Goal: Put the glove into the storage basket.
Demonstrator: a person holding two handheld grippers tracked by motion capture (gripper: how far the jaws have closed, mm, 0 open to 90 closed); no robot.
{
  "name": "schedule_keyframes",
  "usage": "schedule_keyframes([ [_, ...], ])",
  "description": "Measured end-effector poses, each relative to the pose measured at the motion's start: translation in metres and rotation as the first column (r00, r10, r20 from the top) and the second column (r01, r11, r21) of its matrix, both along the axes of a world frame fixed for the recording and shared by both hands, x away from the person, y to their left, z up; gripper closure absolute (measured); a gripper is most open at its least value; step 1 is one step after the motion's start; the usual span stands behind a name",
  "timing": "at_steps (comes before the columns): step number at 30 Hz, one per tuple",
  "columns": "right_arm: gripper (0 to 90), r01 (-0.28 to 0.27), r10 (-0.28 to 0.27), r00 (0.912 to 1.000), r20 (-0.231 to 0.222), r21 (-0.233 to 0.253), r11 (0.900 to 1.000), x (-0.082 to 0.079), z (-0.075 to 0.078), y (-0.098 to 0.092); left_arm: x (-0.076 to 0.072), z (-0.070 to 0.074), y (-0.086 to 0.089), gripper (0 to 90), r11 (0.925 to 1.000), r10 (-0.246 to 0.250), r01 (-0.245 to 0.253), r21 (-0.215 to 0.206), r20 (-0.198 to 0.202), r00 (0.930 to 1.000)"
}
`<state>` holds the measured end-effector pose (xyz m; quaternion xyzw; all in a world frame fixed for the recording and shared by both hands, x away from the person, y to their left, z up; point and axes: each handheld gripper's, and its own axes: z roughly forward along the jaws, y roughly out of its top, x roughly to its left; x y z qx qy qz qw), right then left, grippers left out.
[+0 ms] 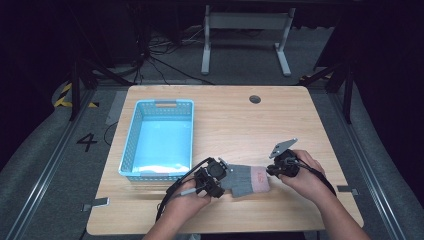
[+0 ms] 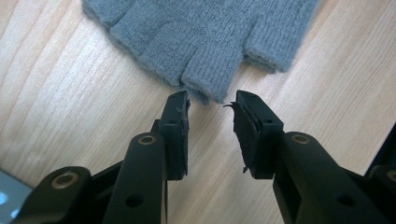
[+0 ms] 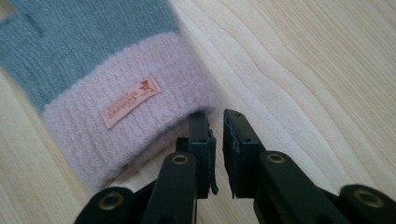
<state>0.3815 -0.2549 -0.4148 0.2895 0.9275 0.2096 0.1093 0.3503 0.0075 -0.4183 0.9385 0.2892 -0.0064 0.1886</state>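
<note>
Grey glove [image 1: 245, 179] lying on worktop [image 1: 235, 120]; left gripper [image 2: 211, 108] jaws apart at fingertips; right gripper [image 3: 216, 122] jaws nearly together beside pink cuff [image 3: 126, 135].

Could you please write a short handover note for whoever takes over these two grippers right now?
Left gripper: open, jaws apart on either side of a fingertip of the grey glove, nothing clamped.
Right gripper: jaws nearly together at the edge of the pink cuff; whether they pinch any fabric cannot be told.
The glove lies flat on the table between the grippers, to the right of the blue basket.
Done: both grippers are at the glove's ends.
Left: probably grip and lift it, perhaps into the basket.
</note>
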Motion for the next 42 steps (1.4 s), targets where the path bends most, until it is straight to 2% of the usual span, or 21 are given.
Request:
schedule_keyframes([
  [4, 81.5, 0.009, -0.009, 0.9999, 0.012, 0.002, 1.000, 0.000, 0.003, -0.003, -0.002, 0.006, 0.001, 61.9, 0.9999, -0.005, 0.005, -0.011, 0.003, 1.0000],
  [6, 80.5, 0.016, -0.016, 0.9997, 0.020, 0.010, 1.000, -0.001, 0.007, -0.006, -0.004, 0.010, 0.001, 61.1, 0.9999, -0.012, 0.011, 0.007, 0.015, 0.9998],
  [8, 79.8, 0.022, -0.022, 0.9995, 0.021, 0.021, 1.000, -0.001, 0.010, -0.008, -0.007, 0.016, 0.001, 60.6, 0.9998, -0.020, 0.020, 0.006, 0.016, 0.9997],
  [13, 77.9, 0.043, -0.044, 0.9987, 0.026, 0.041, 0.998, -0.002, 0.016, -0.015, -0.011, 0.030, 0.001, 56.2, 0.9980, -0.029, 0.031, -0.055, 0.032, 0.9991],
  [18, 77.3, 0.067, -0.069, 0.9972, 0.031, 0.054, 0.996, -0.005, 0.021, -0.023, -0.008, 0.037, 0.000, 57.4, 0.9947, -0.021, 0.025, -0.100, 0.044, 0.9988],
  [23, 76.7, 0.090, -0.092, 0.9953, 0.031, 0.068, 0.994, -0.008, 0.026, -0.032, -0.001, 0.041, -0.003, 50.2, 0.9857, -0.005, 0.012, -0.168, 0.045, 0.9990],
  [27, 76.7, 0.103, -0.106, 0.9938, 0.033, 0.075, 0.992, -0.009, 0.028, -0.037, 0.005, 0.044, -0.006, 45.4, 0.9788, 0.008, 0.002, -0.205, 0.053, 0.9986],
  [31, 76.1, 0.116, -0.120, 0.9922, 0.035, 0.087, 0.989, -0.010, 0.029, -0.043, 0.011, 0.042, -0.011, 35.8, 0.9778, 0.019, -0.005, -0.209, 0.064, 0.9978],
  [33, 76.0, 0.123, -0.127, 0.9913, 0.034, 0.091, 0.988, -0.011, 0.030, -0.046, 0.014, 0.040, -0.013, 33.8, 0.9769, 0.013, 0.000, -0.214, 0.057, 0.9983],
  [38, 75.4, 0.133, -0.137, 0.9899, 0.036, 0.103, 0.986, -0.011, 0.031, -0.050, 0.024, 0.034, -0.018, 32.4, 0.9762, 0.006, 0.006, -0.217, 0.055, 0.9984],
  [42, 74.9, 0.139, -0.142, 0.9894, 0.029, 0.106, 0.985, -0.010, 0.030, -0.052, 0.028, 0.029, -0.023, 36.4, 0.9797, -0.021, 0.036, -0.197, 0.080, 0.9966],
])
